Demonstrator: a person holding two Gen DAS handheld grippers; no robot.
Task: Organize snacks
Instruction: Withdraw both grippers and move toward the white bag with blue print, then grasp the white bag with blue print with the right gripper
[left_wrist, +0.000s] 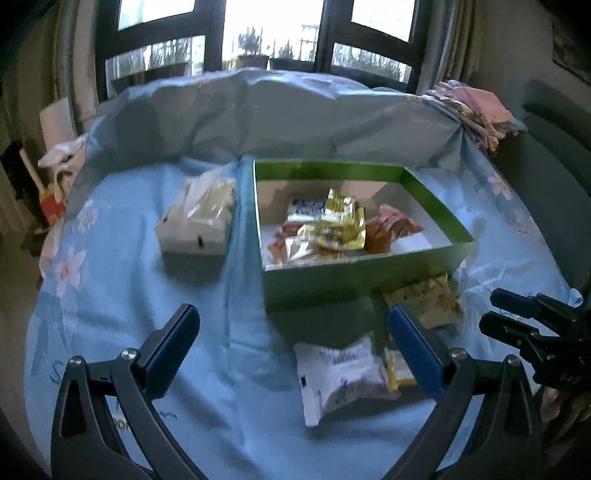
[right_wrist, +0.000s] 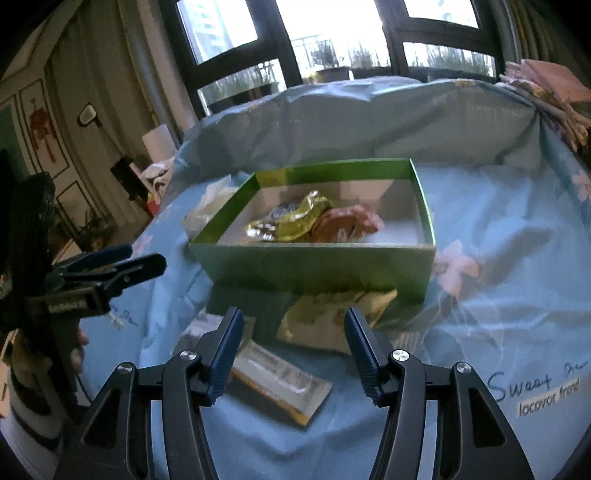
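Note:
A green box (left_wrist: 354, 284) (right_wrist: 317, 266) sits on the blue sheet and holds several snack packets, a yellow one (left_wrist: 341, 221) (right_wrist: 291, 221) on top. In front of it lie a tan packet (left_wrist: 424, 299) (right_wrist: 332, 317), a white packet (left_wrist: 343, 373) and a flat bar (right_wrist: 280, 376) (left_wrist: 397, 369). My left gripper (left_wrist: 291, 332) is open and empty above the sheet, left of the white packet. My right gripper (right_wrist: 293, 332) is open and empty just above the bar and the tan packet. The right gripper also shows at the right edge of the left wrist view (left_wrist: 517, 314).
A white tissue box (left_wrist: 195, 225) stands left of the green box. The sheet is bunched high behind the box (left_wrist: 295, 110). Folded cloths (left_wrist: 476, 110) lie at the back right. Windows are behind. The left gripper shows at the left of the right wrist view (right_wrist: 122, 266).

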